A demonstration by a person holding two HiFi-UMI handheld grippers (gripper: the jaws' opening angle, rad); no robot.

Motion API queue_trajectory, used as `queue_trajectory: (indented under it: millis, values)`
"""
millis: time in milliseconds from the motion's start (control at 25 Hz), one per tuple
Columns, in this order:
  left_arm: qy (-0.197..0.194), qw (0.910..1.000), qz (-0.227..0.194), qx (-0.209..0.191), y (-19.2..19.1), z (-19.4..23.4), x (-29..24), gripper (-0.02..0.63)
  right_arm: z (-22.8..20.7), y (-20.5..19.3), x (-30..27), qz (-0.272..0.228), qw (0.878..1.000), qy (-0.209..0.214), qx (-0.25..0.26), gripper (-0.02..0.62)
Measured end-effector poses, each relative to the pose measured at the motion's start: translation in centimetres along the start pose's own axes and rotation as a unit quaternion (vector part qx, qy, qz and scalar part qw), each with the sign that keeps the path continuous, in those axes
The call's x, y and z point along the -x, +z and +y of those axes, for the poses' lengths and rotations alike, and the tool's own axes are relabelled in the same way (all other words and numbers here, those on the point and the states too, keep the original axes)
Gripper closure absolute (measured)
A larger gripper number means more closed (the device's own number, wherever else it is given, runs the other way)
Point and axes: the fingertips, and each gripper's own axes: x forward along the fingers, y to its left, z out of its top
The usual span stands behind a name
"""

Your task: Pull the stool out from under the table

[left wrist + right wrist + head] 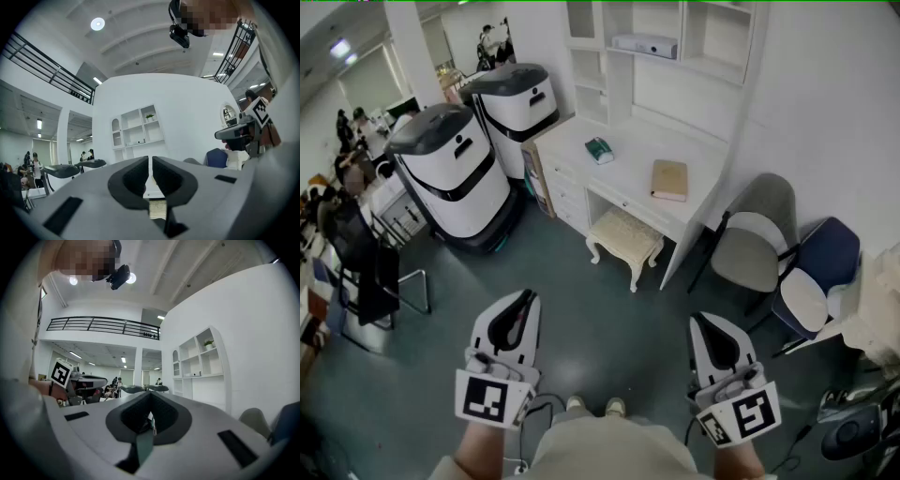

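The cream cushioned stool with white curved legs [623,242] stands part-way under the white desk [628,178], its front edge poking out. The left gripper [523,302] and right gripper [707,326] hang well short of it, each with its jaws pressed together on nothing. Each gripper's cube bears a square black-and-white marker; any print on the tan book [669,179] and the small green book [599,150] on the desk is too small to read.

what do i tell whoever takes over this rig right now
Left gripper: jaws shut, empty, held low in front of the person.
Right gripper: jaws shut, empty, likewise.
Stool: tucked under the white table, across the floor from both grippers, not touched.
Done: nothing yet.
Left: step closer, grip the stool, pull it out.
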Motion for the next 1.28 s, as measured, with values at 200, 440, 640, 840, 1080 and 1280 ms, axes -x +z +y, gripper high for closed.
queue_trajectory:
  millis: [200, 440, 640, 840, 1080, 1280]
  values:
    - [0.001, 1.0000, 0.001, 0.005, -0.2, -0.3, 0.1, 0.565, -0.7, -0.4, 0.3, 0.003, 1.000, -0.010, -0.008, 0.574]
    - [-0.001, 1.0000, 0.003, 0.004, -0.3, -0.5, 0.0, 0.565, -0.6, -0.7, 0.3, 0.009, 1.000, -0.005, -0.008, 0.574]
    - [-0.010, 0.9999, 0.004, 0.002, -0.5, -1.2, -0.4, 0.565, -0.6, -0.9, 0.5, 0.008, 1.000, 0.002, -0.012, 0.574]
    - [0.003, 0.9998, -0.015, 0.014, 0.0, -1.7, -0.7, 0.564, -1.7, -1.1, 1.4, -0.006, 0.999, -0.013, -0.033, 0.572]
    - [0.010, 0.9980, -0.042, 0.045, 0.2, -1.0, -2.0, 0.311, -3.5, -1.5, 1.1, -0.010, 0.998, -0.034, -0.044, 0.293]
    - [0.006, 0.9991, -0.026, 0.032, -1.7, -1.2, -3.7, 0.311, -4.3, -3.1, -0.2, 0.007, 0.999, -0.032, -0.041, 0.293]
